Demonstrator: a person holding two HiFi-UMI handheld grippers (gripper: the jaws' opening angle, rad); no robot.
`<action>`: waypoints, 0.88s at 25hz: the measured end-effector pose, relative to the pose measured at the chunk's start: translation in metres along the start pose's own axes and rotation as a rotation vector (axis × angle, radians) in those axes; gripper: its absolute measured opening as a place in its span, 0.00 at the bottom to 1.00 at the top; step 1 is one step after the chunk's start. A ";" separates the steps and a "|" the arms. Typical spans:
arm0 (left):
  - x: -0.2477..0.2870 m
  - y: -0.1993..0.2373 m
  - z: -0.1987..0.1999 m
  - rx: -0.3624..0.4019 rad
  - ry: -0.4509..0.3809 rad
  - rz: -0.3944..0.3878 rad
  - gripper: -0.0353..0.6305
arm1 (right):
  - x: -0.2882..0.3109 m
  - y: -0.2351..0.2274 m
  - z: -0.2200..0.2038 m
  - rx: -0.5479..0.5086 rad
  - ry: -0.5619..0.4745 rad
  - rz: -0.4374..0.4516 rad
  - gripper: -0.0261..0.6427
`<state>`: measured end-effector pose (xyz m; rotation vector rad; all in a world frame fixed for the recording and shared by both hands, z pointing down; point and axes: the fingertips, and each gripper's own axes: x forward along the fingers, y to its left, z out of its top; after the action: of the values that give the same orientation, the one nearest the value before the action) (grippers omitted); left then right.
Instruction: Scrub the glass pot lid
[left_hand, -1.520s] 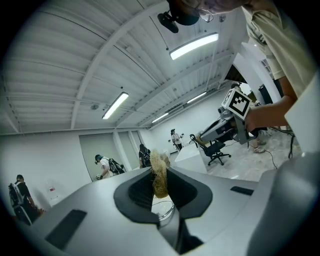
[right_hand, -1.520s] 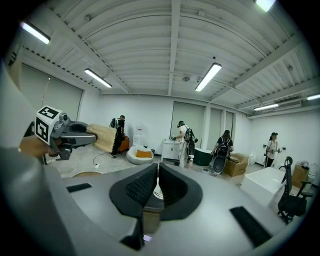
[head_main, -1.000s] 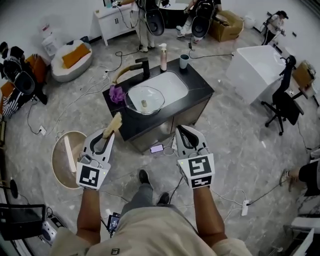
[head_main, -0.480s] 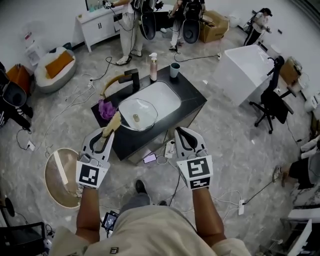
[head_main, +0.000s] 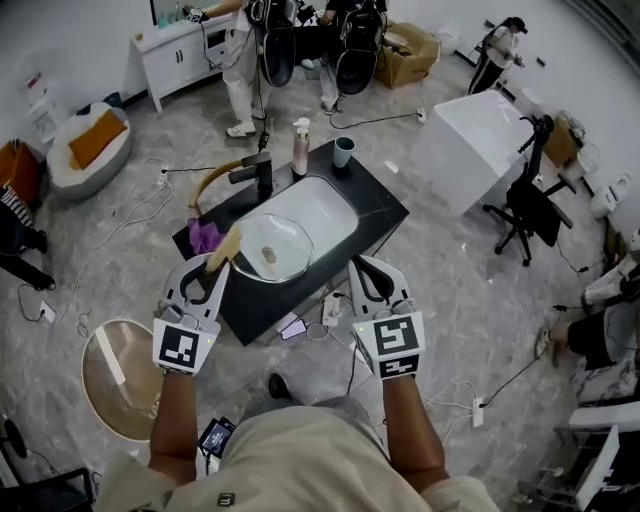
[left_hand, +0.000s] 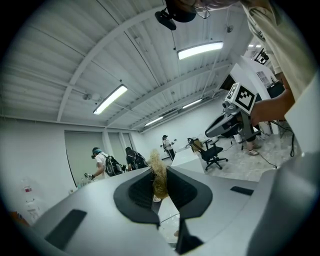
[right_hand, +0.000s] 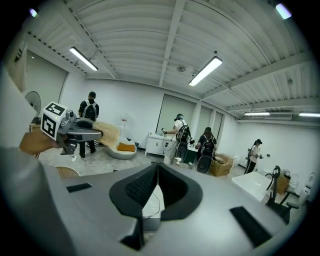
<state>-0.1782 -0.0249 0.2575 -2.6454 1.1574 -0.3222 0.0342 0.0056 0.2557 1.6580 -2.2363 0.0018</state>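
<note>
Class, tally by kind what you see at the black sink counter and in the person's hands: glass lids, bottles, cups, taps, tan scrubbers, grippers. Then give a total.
Lid: 1
Bottle: 1
Cup: 1
Tap: 1
Scrubber: 1
Grippers: 2, left gripper and right gripper
Total: 7

Both grippers held out level, side by side.

The left gripper (head_main: 210, 266) and right gripper (head_main: 368, 264) point forward and well apart, marker cubes facing up, each at the end of a bare forearm (head_main: 178, 420) stretched out from the body. In the left gripper view the jaws are clamped on a tan fibrous scrubber (left_hand: 159, 179) that sticks out past the tips. In the right gripper view the jaws meet with nothing between them.
</note>
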 end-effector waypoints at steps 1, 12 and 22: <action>0.002 0.004 -0.001 -0.003 -0.006 -0.001 0.14 | 0.004 0.001 0.002 -0.006 0.004 -0.002 0.08; 0.023 0.039 -0.024 -0.019 0.014 0.066 0.14 | 0.065 -0.014 0.012 -0.042 -0.002 0.044 0.08; 0.056 0.072 -0.045 0.068 0.100 0.166 0.14 | 0.143 -0.029 0.021 -0.070 -0.021 0.187 0.08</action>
<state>-0.2043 -0.1193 0.2849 -2.4807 1.3613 -0.4588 0.0196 -0.1403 0.2698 1.4150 -2.3704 -0.0469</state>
